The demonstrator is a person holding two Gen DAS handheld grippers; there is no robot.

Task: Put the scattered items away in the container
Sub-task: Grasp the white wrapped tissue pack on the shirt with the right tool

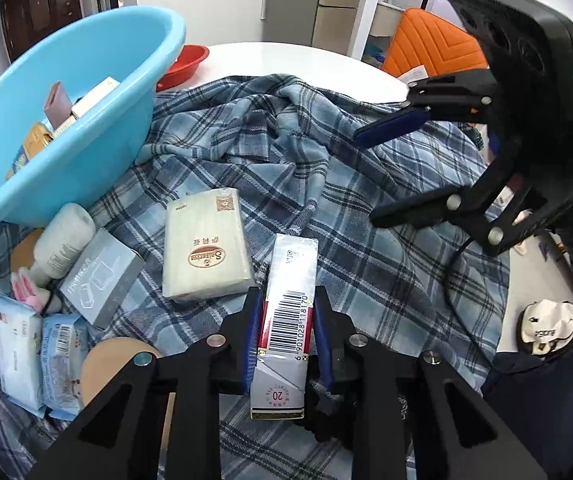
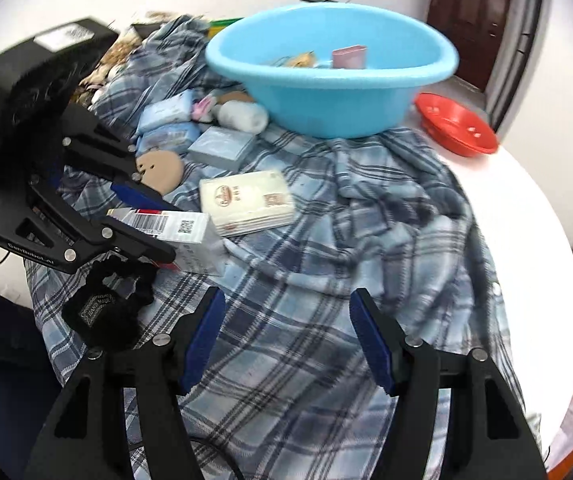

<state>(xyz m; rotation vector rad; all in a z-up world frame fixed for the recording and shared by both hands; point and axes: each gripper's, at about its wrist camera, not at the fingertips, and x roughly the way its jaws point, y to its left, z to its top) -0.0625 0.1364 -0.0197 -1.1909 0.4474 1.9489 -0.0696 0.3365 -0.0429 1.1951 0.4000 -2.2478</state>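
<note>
Pinching the light, stiff carton [image 1: 288, 312] across its narrow sides, my left tool [image 1: 286, 316] is clamped on it while my right tool [image 2: 286, 340] gapes empty.

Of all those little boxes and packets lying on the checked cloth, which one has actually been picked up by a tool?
The long white carton with the barcode, clamped between the left tool pads. The cream packet and grey box lie untouched.

A light-blue basin [image 1: 86, 80] sits on a blue-and-grey plaid cloth [image 1: 366, 260] over a white counter [image 1: 286, 60]. Beside it are a red bowl [image 2: 456, 126], a cream tissue pack [image 1: 206, 252] and a white-and-red barcoded carton [image 1: 286, 320]. Black tools carry dark-blue pads [image 2: 204, 340].
</note>
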